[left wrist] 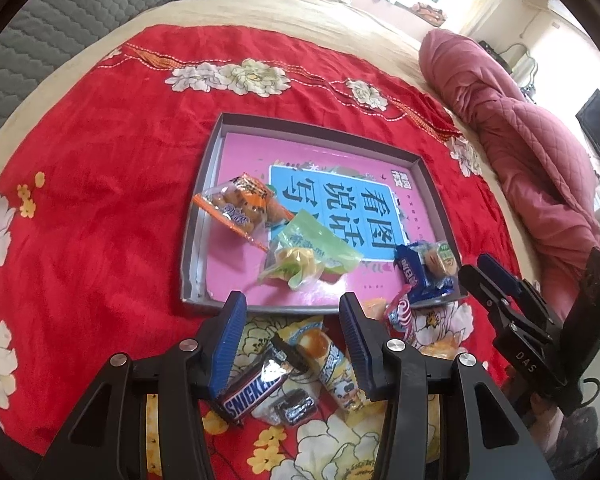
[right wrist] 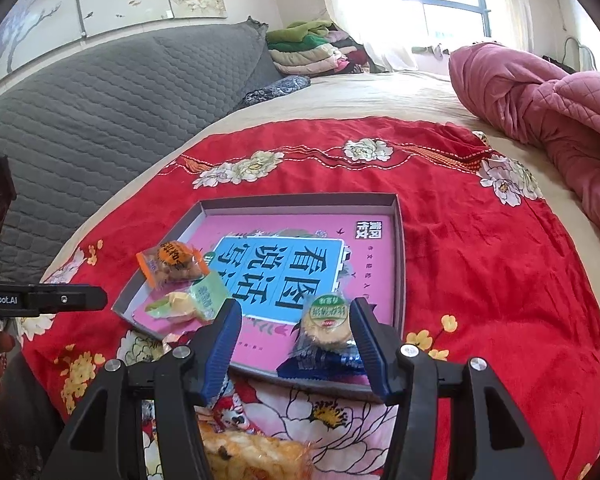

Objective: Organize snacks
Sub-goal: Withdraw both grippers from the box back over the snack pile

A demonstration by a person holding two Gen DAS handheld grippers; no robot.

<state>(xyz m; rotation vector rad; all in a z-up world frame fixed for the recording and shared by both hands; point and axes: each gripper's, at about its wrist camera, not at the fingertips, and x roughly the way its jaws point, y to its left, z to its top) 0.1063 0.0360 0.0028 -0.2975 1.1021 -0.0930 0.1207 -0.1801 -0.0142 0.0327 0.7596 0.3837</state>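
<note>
Left wrist view: Snickers bar [left wrist: 247,394] lies diagonally beneath the empty, half-spread left gripper [left wrist: 296,344].

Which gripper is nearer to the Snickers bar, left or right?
Left. The left gripper hangs open right above the Snickers bar; the right gripper is off to the side, by the tray's corner.

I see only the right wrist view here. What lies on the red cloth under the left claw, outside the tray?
Observer: A Snickers bar lies on the red cloth between the open fingers of the left claw. The pads do not clamp it.
Operator: Is another snack next to it?
Observer: Yes, a yellow cake packet lies beside the bar, nearer the other finger.
Operator: Anything more there?
Observer: A small dark-wrapped sweet lies by the bar, on the camera's side.
</note>
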